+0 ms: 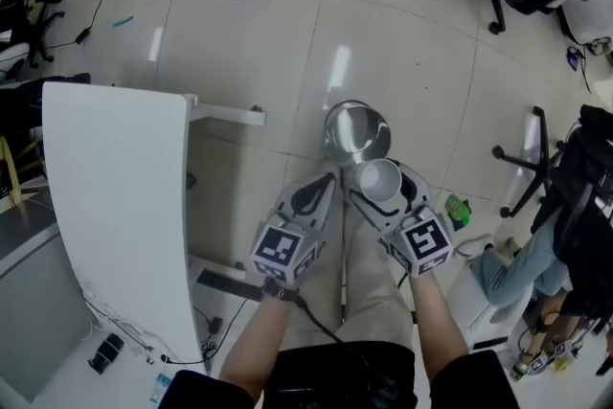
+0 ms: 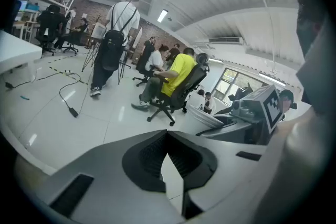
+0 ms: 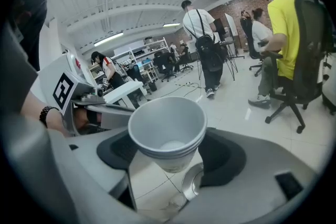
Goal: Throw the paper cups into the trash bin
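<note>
In the head view my right gripper [image 1: 380, 183] is shut on a stack of nested white paper cups [image 1: 379, 178], held mouth up. The cups hang just in front of and partly over the round metal trash bin [image 1: 356, 131] standing on the tiled floor. The right gripper view shows the cups [image 3: 167, 131] squeezed between the black pads [image 3: 223, 157], with the bin's rim [image 3: 191, 184] showing beneath them. My left gripper [image 1: 321, 192] hovers beside the right one, to its left. Its tips [image 2: 168, 132] meet with nothing between them.
A white table [image 1: 115, 196] stands at the left, with cables by its foot. An office chair base [image 1: 525, 158] and a seated person's legs [image 1: 522, 268] are at the right. A small green object [image 1: 458, 211] lies on the floor. More chairs and cables lie farther off.
</note>
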The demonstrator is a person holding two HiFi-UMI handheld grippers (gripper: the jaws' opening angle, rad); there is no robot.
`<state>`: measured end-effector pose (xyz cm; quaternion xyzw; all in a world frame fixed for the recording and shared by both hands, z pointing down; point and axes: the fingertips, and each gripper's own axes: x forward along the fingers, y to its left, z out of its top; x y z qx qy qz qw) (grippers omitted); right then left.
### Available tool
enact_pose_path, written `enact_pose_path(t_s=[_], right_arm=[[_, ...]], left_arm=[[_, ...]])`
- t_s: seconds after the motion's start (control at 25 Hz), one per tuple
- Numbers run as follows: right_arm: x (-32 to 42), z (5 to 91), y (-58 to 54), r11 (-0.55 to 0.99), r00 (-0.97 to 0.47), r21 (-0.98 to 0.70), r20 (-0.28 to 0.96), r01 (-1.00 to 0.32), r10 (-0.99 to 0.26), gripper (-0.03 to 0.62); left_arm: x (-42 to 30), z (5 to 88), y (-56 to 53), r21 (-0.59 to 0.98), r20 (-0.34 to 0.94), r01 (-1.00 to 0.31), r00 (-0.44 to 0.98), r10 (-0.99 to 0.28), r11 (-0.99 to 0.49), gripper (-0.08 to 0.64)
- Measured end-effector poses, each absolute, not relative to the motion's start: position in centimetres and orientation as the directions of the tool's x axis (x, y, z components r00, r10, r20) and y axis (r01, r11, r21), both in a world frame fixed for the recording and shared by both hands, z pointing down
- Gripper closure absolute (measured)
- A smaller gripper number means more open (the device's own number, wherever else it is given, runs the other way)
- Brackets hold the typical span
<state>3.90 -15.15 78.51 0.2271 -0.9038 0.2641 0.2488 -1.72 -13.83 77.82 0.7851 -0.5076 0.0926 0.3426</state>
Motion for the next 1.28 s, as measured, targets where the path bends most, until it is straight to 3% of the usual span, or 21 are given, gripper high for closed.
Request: enact_pose_path(t_s=[0.68, 1.28], right_arm=[[2.6, 96.2, -13.9, 0.796, -0.752, -0.382, 0.646, -0.469, -0.133, 0.232], [0.4, 106.7, -12.2, 0.763, -0.697, -0.409, 0.713, -0.501, -0.075, 0.232]], left_arm=[[-0.9, 93.9, -12.8, 0.490, 0.585, -0.855, 0.468, -0.662, -0.171, 0.557], [-1.7, 100.7, -12.0, 0.532, 0.602, -0.838, 0.476, -0.641, -0.123, 0.557]])
